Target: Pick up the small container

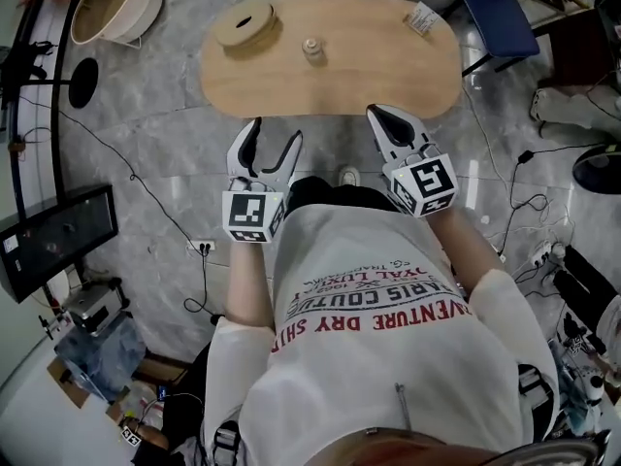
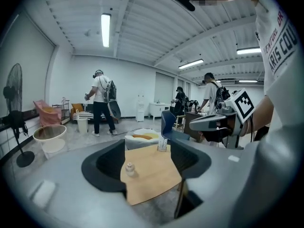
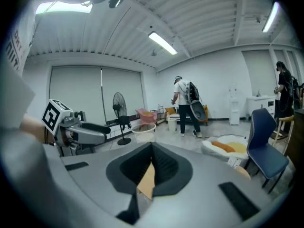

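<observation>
At 12 o'clock from me in the head view: the wooden desk, with both grippers held short of its near edge, over grey floor. The small container stands upright near the middle of the desk, untouched. A round wooden disc lies at its 10 o'clock, and a small card at its 2 o'clock, near the far right edge. All three are well apart.

The left gripper has its jaws wide with nothing between them. In the left gripper view I see the container through the gap, left of centre and well beyond the tips.

The right gripper has its jaws narrow, tips together, holding nothing. In its own view only a sliver of desk shows through the gap, and the container isn't visible there.

A blue chair sits at 2 o'clock past the desk's right end.
</observation>
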`<state>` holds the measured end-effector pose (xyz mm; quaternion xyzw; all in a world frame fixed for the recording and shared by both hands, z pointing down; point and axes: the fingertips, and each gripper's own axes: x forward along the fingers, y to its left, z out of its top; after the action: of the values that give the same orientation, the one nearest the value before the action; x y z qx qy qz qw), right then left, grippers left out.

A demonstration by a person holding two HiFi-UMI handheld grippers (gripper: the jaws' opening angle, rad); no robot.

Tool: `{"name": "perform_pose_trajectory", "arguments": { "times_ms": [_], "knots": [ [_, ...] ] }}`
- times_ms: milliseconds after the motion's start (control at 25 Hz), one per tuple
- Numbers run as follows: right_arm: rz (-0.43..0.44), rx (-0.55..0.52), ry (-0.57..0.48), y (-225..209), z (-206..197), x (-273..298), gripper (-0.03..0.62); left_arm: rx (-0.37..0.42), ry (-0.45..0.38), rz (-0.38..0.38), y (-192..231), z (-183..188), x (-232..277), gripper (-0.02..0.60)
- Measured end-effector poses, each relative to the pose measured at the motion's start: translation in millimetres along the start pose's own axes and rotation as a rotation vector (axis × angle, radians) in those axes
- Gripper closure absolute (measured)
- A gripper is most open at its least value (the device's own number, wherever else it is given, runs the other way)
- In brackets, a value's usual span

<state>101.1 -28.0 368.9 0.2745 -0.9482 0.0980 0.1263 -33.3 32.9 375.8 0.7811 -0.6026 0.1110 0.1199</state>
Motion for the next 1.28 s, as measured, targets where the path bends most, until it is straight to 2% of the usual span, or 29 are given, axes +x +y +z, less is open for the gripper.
{"name": "perform_pose_trajectory", "arguments": {
  "times_ms": [80,280,560,800,1080,1280],
  "knots": [
    [0.003,0.014,0.009,-11.2,-7.9,11.6,0.588,-0.001,0.034,-0.007,1.9,-14.6,17.6,0.291],
    [0.0,0.019,0.039,-40.0,-29.8,45.8,0.588,0.077,0.091,-0.029,13.2,-52.9,73.0,0.257],
    [-0.018,0.024,0.098,-78.4,-71.5,109.7,0.588,0.04,0.13,-0.047,50.7,-112.4,152.1,0.227],
    [-0.03,0.063,0.14,-118.0,-109.1,163.7,0.588,0.091,0.135,-0.068,78.3,-169.8,226.5,0.185],
    [-0.061,0.085,0.172,-150.7,-164.3,207.6,0.588,0.0,0.191,-0.069,91.7,-246.8,303.5,0.164],
    [-0.067,0.122,0.183,-166.2,-201.2,230.0,0.588,-0.028,0.234,-0.07,100.3,-287.0,347.8,0.163]
  ]
}}
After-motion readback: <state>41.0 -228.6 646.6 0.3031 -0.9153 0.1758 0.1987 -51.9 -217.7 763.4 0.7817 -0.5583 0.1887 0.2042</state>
